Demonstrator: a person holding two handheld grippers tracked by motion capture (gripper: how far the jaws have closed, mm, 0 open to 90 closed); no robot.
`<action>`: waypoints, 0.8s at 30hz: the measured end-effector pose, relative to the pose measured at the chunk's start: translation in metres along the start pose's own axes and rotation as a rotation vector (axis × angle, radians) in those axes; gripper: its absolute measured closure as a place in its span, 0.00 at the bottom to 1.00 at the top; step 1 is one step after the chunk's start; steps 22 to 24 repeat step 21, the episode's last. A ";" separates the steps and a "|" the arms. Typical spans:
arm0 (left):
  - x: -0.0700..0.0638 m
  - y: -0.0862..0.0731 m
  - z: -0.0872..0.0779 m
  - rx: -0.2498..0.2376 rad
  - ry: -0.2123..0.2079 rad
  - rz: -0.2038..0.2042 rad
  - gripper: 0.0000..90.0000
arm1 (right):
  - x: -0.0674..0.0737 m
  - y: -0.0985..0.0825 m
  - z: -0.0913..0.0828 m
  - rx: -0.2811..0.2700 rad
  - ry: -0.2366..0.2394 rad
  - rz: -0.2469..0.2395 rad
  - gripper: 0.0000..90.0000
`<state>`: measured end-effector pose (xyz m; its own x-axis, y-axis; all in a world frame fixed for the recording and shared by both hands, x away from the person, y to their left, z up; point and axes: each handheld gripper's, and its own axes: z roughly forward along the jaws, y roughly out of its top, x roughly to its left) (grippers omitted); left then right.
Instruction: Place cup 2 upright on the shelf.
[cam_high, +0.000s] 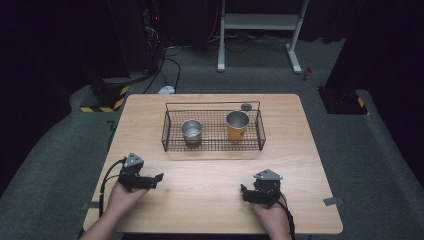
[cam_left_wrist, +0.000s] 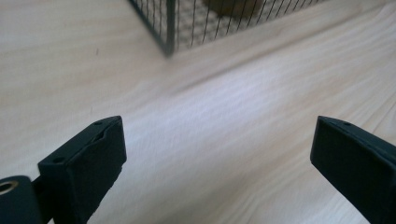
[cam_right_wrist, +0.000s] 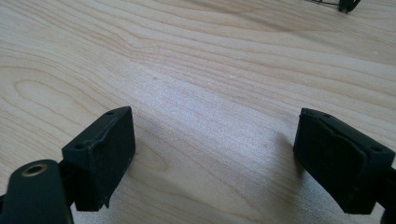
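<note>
Resting low over the pale wooden table (cam_high: 210, 200), both grippers (left (cam_high: 159, 177), right (cam_high: 243, 190)) gaped empty; nearest, inside the black wire basket (cam_high: 172, 146), the small steel cup (cam_high: 191, 131) looked light, rigid, slippery—best pinched at its rim.

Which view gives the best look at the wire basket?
The high view: the whole wire basket sits mid-table, with a steel cup and an orange cup standing inside. The left gripper view catches one blurred corner of it; the right gripper view shows a sliver at the top edge.
</note>
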<state>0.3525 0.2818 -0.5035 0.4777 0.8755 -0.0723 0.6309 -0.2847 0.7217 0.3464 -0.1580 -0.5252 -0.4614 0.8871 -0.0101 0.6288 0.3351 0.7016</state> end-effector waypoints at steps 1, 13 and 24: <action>0.000 -0.005 0.000 0.010 0.003 -0.002 0.05 | 0.000 0.000 0.000 0.000 -0.001 0.000 0.14; 0.002 -0.036 0.001 0.031 0.056 0.052 0.01 | 0.000 0.000 0.000 0.000 -0.002 0.003 0.14; 0.002 -0.037 0.000 0.029 0.053 0.060 0.01 | -0.001 0.000 0.000 -0.002 -0.005 0.001 0.14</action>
